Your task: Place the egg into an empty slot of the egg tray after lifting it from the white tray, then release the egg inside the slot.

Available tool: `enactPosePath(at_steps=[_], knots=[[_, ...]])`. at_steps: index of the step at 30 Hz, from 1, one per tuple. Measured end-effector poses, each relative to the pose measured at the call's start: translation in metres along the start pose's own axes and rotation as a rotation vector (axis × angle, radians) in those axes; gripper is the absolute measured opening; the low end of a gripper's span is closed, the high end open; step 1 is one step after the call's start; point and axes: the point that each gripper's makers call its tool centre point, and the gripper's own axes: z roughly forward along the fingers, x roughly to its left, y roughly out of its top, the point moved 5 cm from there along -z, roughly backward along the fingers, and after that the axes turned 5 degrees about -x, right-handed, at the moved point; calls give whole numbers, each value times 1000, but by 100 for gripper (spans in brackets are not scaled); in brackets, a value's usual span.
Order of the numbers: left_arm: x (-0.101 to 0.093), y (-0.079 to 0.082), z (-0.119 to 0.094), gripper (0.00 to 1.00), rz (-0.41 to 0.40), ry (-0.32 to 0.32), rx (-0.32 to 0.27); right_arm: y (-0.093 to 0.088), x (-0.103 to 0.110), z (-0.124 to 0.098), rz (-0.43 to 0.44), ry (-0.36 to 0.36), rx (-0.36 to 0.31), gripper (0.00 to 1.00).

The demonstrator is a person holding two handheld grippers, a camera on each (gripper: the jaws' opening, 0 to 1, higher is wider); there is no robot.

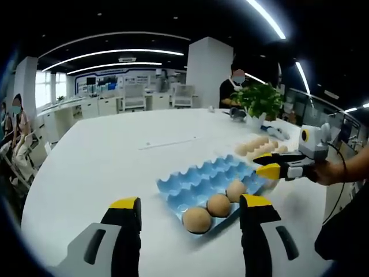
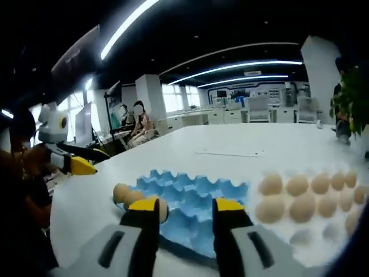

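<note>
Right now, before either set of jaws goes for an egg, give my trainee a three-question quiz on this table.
1. Multiple choice: how many eggs sit in the blue egg tray? A one, B three, C six.
2. True or false: the right gripper already holds an egg between its jaws.
3. Fill in: in the right gripper view, the eggs on the white tray lie to the ___ of the blue egg tray.

Key
1. B: three eggs lie in a row along one edge.
2. False: its jaws stand apart with nothing between them, as do those of the left gripper.
3. Right.
</note>
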Motion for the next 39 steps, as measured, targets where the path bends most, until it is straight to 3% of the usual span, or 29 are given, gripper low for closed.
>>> enactPosePath(at_steps=[3, 9, 11, 15, 19, 21, 24, 26, 33, 39], knots=[[0, 0, 0, 69, 2, 1, 3, -3, -8, -7, -18, -24, 18, 35], [0, 1, 1, 68, 6, -1, 2, -3, -32, -23, -9, -128, -6, 44], [0, 1, 1, 68, 7, 0, 6, -3, -44, -32, 18, -192, -11, 44], [0, 1, 0, 67, 10, -2, 8, 0, -70, -49, -6, -308, -21, 44], [0, 0, 0, 65, 7, -5, 13, 5, -102, -73, 46, -464, -55, 37], [1, 0, 0, 65, 6, -1, 10, 9, -117, -86, 30, -540, -69, 38], [1, -1, 0, 63, 11, -3, 19, 9, -137, -102, -9, -634, -37, 45], [0, -2, 0, 64, 13, -7, 21, 12, -147, -108, -61, -660, -50, 48], [3, 4, -1, 63, -22, -5, -3, 2, -170, -110, -39, -694, 4, 45], [6, 2, -3, 63, -11, 9, 4, -8, -179, -112, -29, -714, 46, 31]])
